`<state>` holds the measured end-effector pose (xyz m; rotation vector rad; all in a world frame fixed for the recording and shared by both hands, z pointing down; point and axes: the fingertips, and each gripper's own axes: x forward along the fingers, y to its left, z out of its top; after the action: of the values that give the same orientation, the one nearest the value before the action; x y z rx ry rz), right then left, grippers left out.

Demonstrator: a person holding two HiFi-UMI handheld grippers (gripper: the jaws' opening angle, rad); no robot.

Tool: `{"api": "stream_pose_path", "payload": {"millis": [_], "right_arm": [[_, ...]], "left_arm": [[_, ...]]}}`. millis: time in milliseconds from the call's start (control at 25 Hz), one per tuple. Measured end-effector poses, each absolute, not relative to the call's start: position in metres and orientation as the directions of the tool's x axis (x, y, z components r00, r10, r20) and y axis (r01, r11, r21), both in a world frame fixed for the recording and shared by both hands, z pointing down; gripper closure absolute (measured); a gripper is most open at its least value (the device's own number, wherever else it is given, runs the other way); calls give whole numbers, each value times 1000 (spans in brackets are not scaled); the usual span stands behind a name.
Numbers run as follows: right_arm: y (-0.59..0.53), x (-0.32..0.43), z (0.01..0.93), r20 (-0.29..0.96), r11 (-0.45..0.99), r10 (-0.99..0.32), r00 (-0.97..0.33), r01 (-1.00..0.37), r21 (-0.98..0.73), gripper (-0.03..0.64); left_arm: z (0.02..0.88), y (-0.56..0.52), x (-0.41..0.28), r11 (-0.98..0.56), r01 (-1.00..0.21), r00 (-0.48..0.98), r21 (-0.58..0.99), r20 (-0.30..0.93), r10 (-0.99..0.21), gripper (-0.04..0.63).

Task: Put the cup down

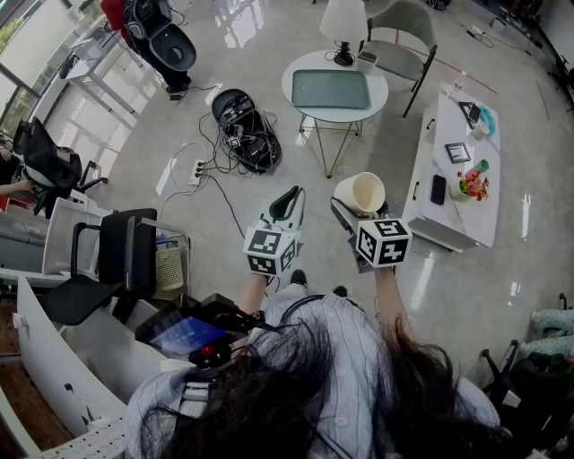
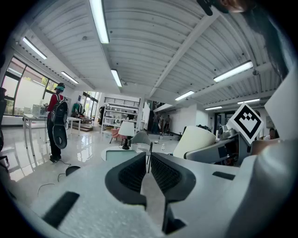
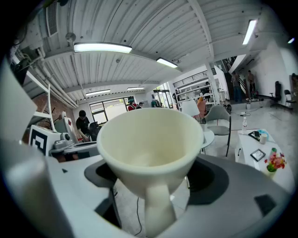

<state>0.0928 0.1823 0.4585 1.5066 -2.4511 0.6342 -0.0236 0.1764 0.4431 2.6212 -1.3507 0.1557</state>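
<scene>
A cream cup (image 1: 361, 193) with a handle sits between the jaws of my right gripper (image 1: 357, 211), held well above the floor with its mouth tilted forward. In the right gripper view the cup (image 3: 149, 139) fills the middle, its handle towards the camera and both dark pads against its sides. My left gripper (image 1: 289, 203) hangs beside it on the left, shut with nothing in it. The left gripper view shows its ribbed pads (image 2: 135, 173) pressed together, with the cup (image 2: 198, 142) off to the right.
Ahead stands a round white table (image 1: 381, 94) carrying a grey tray, with a lamp (image 1: 343, 22) and a chair (image 1: 404, 40) behind it. A long white table (image 1: 448, 202) with small items is at the right. Cables and a black bag (image 1: 245, 130) lie on the floor.
</scene>
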Motion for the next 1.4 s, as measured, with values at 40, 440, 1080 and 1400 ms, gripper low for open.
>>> {"api": "stream_pose_path", "payload": {"millis": [40, 440, 1080, 1400], "right_arm": [[182, 91, 458, 379, 390, -801, -464, -884, -257, 204], [163, 66, 463, 378, 392, -801, -464, -884, -255, 204], [121, 22, 467, 399, 345, -812, -425, -902, -258, 204], [115, 14, 472, 419, 323, -812, -408, -910, -260, 204]], "left_arm": [[444, 175, -25, -567, -815, 579, 121, 182, -795, 572], [454, 152, -46, -575, -808, 590, 130, 201, -782, 572], [464, 110, -97, -604, -785, 619, 137, 216, -755, 572], [479, 107, -108, -605, -779, 627, 165, 241, -741, 572]]}}
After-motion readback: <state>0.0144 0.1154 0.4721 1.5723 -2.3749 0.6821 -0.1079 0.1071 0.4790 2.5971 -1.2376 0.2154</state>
